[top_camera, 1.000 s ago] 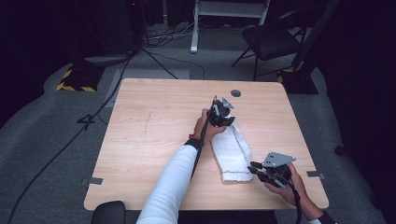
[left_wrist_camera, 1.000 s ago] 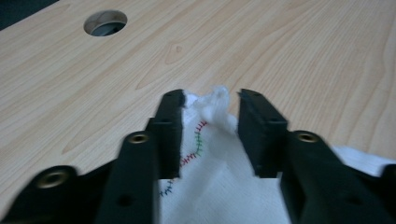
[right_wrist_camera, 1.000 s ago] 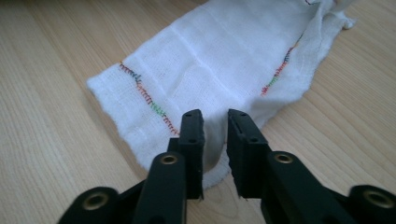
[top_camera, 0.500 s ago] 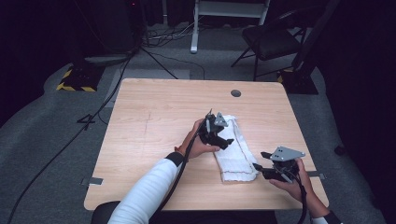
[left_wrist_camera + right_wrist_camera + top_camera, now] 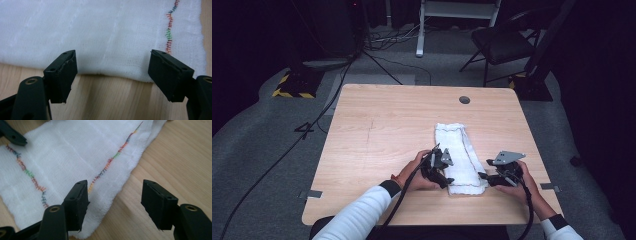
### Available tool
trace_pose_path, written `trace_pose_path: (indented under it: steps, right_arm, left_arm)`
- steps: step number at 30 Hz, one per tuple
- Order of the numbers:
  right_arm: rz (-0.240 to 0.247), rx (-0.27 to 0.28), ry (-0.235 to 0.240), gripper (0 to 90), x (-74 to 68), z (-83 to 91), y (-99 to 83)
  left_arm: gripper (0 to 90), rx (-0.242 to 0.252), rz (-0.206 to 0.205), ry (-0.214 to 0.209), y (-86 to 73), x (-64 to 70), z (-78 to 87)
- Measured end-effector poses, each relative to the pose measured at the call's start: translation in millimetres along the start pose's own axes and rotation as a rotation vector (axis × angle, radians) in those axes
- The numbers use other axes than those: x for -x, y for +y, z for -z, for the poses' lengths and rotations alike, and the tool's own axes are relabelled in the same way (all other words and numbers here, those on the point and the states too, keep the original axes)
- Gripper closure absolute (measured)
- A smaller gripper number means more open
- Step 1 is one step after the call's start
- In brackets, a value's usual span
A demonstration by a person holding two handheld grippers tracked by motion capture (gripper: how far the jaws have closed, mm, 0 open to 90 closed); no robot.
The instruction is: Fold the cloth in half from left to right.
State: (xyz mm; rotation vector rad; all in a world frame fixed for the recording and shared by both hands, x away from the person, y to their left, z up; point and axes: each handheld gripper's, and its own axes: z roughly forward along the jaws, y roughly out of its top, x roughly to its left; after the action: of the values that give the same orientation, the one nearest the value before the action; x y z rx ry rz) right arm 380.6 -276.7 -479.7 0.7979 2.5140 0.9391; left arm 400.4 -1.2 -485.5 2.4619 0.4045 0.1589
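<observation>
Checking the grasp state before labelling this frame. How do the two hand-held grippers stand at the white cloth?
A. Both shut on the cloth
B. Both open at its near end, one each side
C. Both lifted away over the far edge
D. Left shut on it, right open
B: the left hand-held gripper and the right hand-held gripper both have jaws spread apart, with the white cloth lying flat on the table.

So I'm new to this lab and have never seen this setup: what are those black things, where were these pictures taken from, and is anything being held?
A person sits at a wooden table with a hand-held two-jaw gripper in each hand. The high view looks down from above: the left gripper and right gripper sit at either side of the near end of a folded white cloth with coloured stitching. The other two pictures come from cameras riding on each gripper, looking along its black jaws. Both sets of jaws stand open at the cloth's edge, so nothing is held.
</observation>
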Motion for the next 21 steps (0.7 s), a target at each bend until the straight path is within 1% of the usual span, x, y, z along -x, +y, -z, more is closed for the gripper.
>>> trace_pose_path:
  steps: [3, 5, 7, 11, 13, 15, 17, 18, 21]
  right_arm:
    - [0.009, -0.014, 0.012, 37.1, -3.9, -4.6, -2.0]
    - [0.015, -0.015, 0.017, 37.1, -7.5, -5.9, -1.0]
    - [0.031, -0.019, 0.025, 37.3, -12.7, -6.4, 0.6]
    - [0.046, -0.018, 0.049, 37.3, -21.6, -7.1, 2.1]
    - [0.044, -0.019, 0.065, 37.2, -26.2, -7.7, 3.1]
    - [0.057, -0.018, 0.075, 37.1, -31.5, -8.5, 4.7]
    - [0.066, -0.018, 0.08, 36.9, -36.1, -9.4, 6.4]
    - [0.068, -0.018, 0.082, 37.0, -38.2, -9.8, 6.9]
    - [0.059, -0.016, 0.097, 36.9, -43.4, -10.7, 8.0]
  left_arm:
    - [23.6, 0.007, 0.03, -0.01, -8.6, -0.5, 2.5]
    - [23.6, 0.001, 0.028, -0.009, -11.8, 0.1, 5.4]
    - [23.7, 0.003, 0.022, 0.001, -14.4, 1.7, 7.6]
    - [23.8, 0.004, 0.023, 0.001, -22.7, 4.4, 13.5]
    - [23.8, 0.007, 0.03, 0.001, -27.8, 5.8, 16.9]
    - [23.8, 0.008, 0.036, 0.002, -32.6, 7.3, 20.4]
    - [23.8, 0.004, 0.055, 0.004, -37.2, 9.5, 23.6]
    - [23.8, 0.008, 0.05, 0.002, -39.2, 10.2, 24.9]
    - [24.0, 0.006, 0.061, 0.005, -45.4, 14.4, 29.6]
